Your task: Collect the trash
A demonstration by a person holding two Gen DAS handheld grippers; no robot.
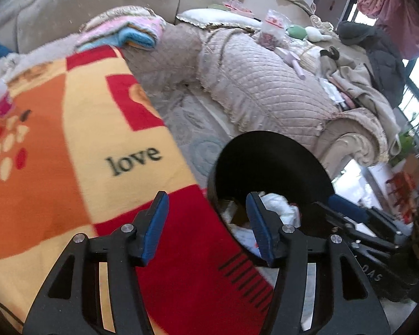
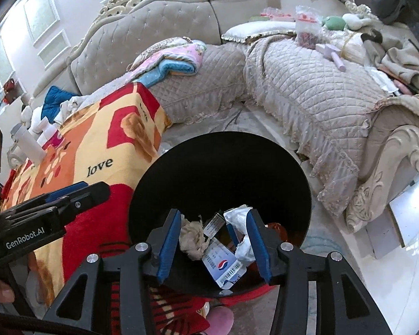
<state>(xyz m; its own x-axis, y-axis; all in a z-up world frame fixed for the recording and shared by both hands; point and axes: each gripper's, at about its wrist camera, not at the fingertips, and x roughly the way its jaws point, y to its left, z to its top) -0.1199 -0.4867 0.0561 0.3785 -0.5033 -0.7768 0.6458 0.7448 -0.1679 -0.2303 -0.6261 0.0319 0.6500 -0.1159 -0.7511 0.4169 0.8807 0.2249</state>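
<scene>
A round black bin (image 2: 223,167) stands on the floor beside a table draped in a blanket. Inside it lie a crumpled beige tissue (image 2: 192,237), a blue and white packet (image 2: 223,265) and a white crumpled wrapper (image 2: 238,217). My right gripper (image 2: 215,217) hangs open over the bin's mouth, with the trash lying below its blue pads. My left gripper (image 1: 206,203) is open and empty, straddling the blanket's edge and the bin (image 1: 265,162) rim. White crumpled paper (image 1: 279,206) shows in the bin past its right finger. Each gripper appears at the side of the other's view.
An orange, yellow and red blanket (image 1: 97,139) printed "love" covers the table on the left, with small bottles (image 2: 30,142) at its far end. A quilted beige sofa (image 2: 307,89) holding clothes and bags curves behind the bin. A patterned rug (image 1: 192,122) lies between them.
</scene>
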